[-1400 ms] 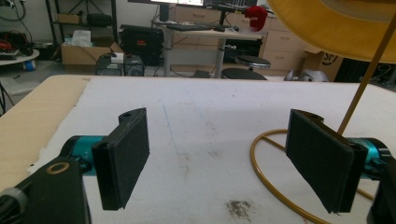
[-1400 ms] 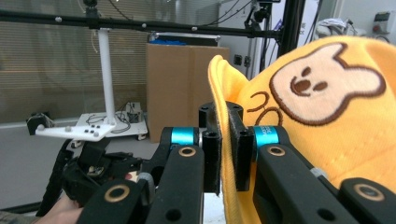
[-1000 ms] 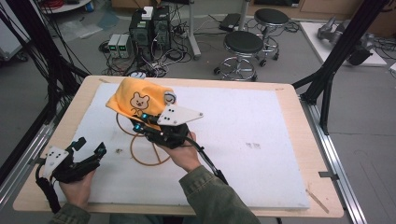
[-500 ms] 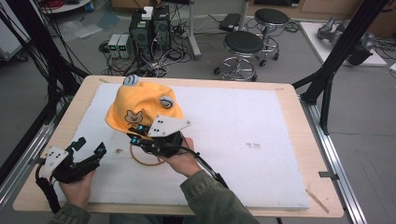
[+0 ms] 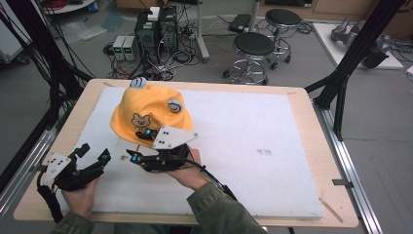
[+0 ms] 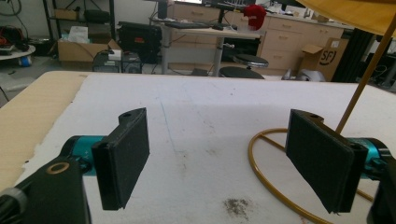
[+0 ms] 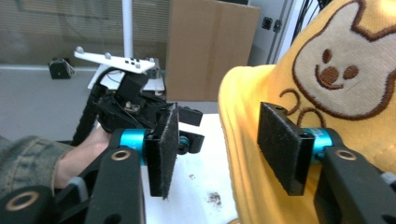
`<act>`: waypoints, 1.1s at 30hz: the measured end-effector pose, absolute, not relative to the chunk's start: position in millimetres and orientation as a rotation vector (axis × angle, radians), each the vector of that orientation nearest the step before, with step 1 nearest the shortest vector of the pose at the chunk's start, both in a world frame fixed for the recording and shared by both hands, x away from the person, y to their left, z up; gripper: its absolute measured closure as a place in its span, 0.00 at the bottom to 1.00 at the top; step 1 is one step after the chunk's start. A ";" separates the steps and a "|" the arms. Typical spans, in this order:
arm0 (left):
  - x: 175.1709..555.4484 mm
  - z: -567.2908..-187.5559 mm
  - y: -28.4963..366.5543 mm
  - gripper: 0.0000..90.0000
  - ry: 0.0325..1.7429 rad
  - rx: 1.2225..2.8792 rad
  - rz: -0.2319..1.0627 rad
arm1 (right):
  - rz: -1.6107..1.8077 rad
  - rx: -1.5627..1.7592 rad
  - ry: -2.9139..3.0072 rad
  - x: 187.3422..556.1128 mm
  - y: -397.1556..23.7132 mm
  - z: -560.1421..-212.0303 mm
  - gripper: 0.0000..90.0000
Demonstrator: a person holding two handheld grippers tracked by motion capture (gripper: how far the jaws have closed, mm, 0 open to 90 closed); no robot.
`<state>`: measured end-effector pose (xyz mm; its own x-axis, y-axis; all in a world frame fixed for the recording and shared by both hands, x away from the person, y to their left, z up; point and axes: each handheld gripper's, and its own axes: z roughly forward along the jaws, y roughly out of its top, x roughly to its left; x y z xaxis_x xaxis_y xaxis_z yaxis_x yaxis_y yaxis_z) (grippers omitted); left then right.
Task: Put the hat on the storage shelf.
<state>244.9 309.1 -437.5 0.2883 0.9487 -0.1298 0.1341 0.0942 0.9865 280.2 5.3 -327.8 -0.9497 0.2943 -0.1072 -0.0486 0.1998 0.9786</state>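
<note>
The hat (image 5: 146, 114) sits on a thin gold stand (image 6: 364, 79), just ahead of the right tongs (image 5: 139, 146), its brim at the jaw tips. In the right gripper view the yellow cloth lies beside the far jaw, not pinched. These tongs have just been opening and now stand part open, nothing pressed between them. The left tongs (image 5: 92, 153) stand wide open and empty, off to the left of the right tongs, low over the surface (image 5: 243, 146); the stand's ring base lies just beside one jaw in the left gripper view.

Judgement: the hat looks light and soft and will fold under a pinch; the brim edge is the best hold. The wire stand looks easily tipped.

Against the earlier frames: the hat was bunched low at the right tongs; now it is spread upright on the stand and released.
</note>
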 end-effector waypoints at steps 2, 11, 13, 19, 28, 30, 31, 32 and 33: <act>244.9 -437.5 309.1 0.25 1.119 1.337 0.845 | 1.821 0.231 2.201 278.5 5.1 -326.7 0.48; 244.2 -437.6 309.6 0.25 1.122 1.338 0.845 | 1.912 0.225 2.148 273.5 -1.9 -318.5 0.42; 244.1 -437.6 309.7 0.25 1.122 1.338 0.845 | 1.934 0.237 2.120 272.5 -5.7 -315.1 0.42; 244.7 -438.3 310.2 0.25 1.126 1.333 0.836 | 1.947 0.267 2.044 273.2 -17.0 -308.4 0.38; 244.4 -438.4 310.7 0.25 1.129 1.332 0.835 | 1.927 0.356 1.919 274.3 -42.7 -298.4 0.30; 244.5 -438.4 311.2 0.25 1.129 1.332 0.836 | 1.918 0.380 1.887 274.3 -50.9 -296.1 0.28; 244.3 -438.3 311.1 0.25 1.129 1.331 0.836 | 1.907 0.400 1.856 274.0 -57.5 -294.3 0.26; 244.2 -438.2 311.1 0.25 1.129 1.331 0.837 | 1.896 0.415 1.827 273.9 -62.9 -292.8 0.24; 244.1 -438.2 311.1 0.25 1.129 1.331 0.837 | 1.889 0.428 1.802 273.6 -68.6 -291.1 0.24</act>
